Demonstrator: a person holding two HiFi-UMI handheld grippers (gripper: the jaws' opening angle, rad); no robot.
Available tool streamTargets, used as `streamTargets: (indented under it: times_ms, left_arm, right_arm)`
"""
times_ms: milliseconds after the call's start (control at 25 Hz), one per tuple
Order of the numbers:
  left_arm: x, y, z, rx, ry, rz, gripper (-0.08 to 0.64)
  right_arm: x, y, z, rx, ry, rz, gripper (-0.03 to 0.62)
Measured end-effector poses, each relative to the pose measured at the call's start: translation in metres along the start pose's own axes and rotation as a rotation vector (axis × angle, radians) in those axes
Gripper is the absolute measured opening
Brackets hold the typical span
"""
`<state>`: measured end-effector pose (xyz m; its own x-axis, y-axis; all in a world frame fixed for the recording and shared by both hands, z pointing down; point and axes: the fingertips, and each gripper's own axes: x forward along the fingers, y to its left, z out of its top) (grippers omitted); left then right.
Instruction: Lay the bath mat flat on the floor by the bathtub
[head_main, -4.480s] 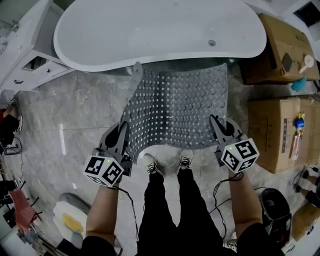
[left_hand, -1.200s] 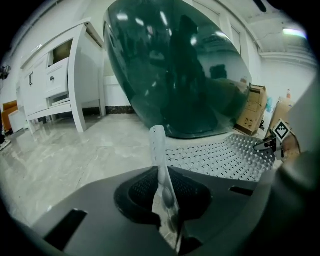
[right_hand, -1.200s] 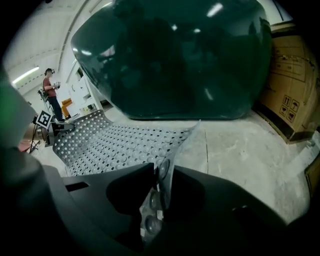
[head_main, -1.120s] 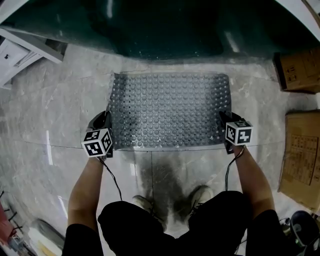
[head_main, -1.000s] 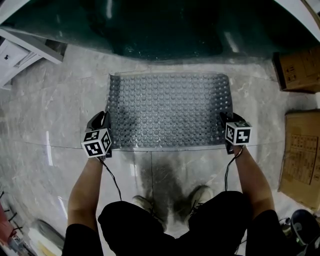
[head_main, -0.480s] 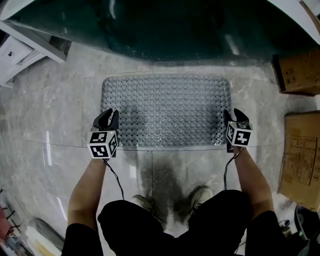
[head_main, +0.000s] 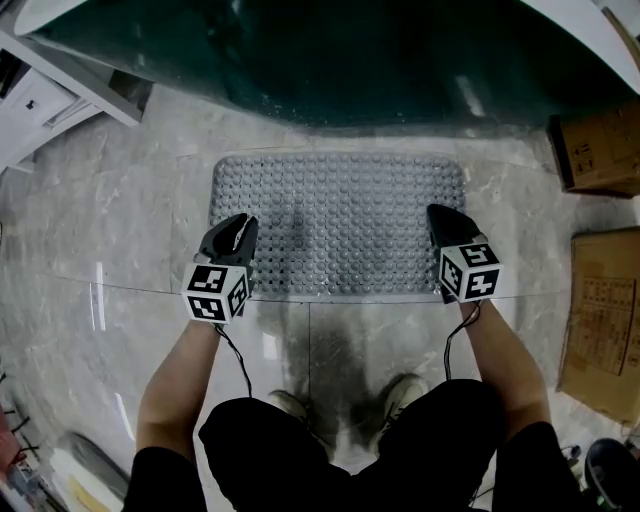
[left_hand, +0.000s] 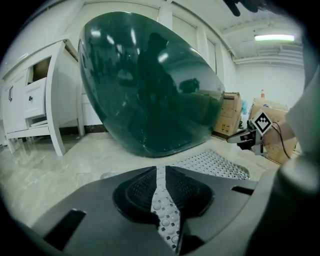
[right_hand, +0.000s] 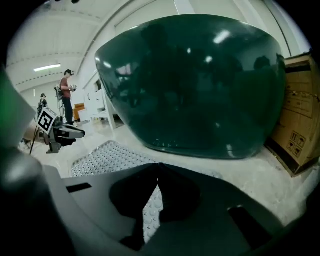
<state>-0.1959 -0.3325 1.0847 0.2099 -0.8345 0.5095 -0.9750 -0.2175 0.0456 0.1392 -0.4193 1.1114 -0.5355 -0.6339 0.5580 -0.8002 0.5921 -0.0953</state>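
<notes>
Left hand-held gripper (head_main: 240, 223) and right hand-held gripper (head_main: 434, 211) have lifted off the flat grey studded bath mat (head_main: 340, 225); left jaws slightly apart, right jaws just closed, both empty

No wording is legible. The brown cardboard box (right_hand: 297, 110) at the right bears printed handling symbols and text lines, too blurred to read.

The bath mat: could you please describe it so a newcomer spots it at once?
Start at the dark green bathtub. On the floor before it lies the bath mat, flat. Unlike the brown cardboard boxes, it is grey and studded with bumps.
</notes>
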Motion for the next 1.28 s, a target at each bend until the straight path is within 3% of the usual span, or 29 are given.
streamTargets:
  times_ms: [160,400,800,1040,1280]
  left_arm:
    - [-0.003,-0.015,0.021,0.015,-0.040,-0.038,0.026]
    - [-0.014,-0.035,0.060,0.040,-0.101,-0.096,0.017]
    - [-0.059,-0.097,0.147,0.164,-0.217,-0.181,0.015]
    - [-0.115,-0.126,0.199,0.105,-0.169,-0.240,0.015]
    - [-0.179,-0.146,0.286,0.029,-0.145,-0.265,0.015]
  right_arm:
    - [0.000,0.022,0.025,-0.030,-0.034,0.058,0.017]
    - [-0.014,0.047,0.065,-0.097,-0.102,0.117,0.017]
    - [-0.073,0.069,0.126,-0.110,-0.167,0.167,0.017]
    - [-0.140,0.097,0.175,-0.088,-0.122,0.184,0.017]
    - [-0.212,0.122,0.257,-0.076,-0.104,0.194,0.017]
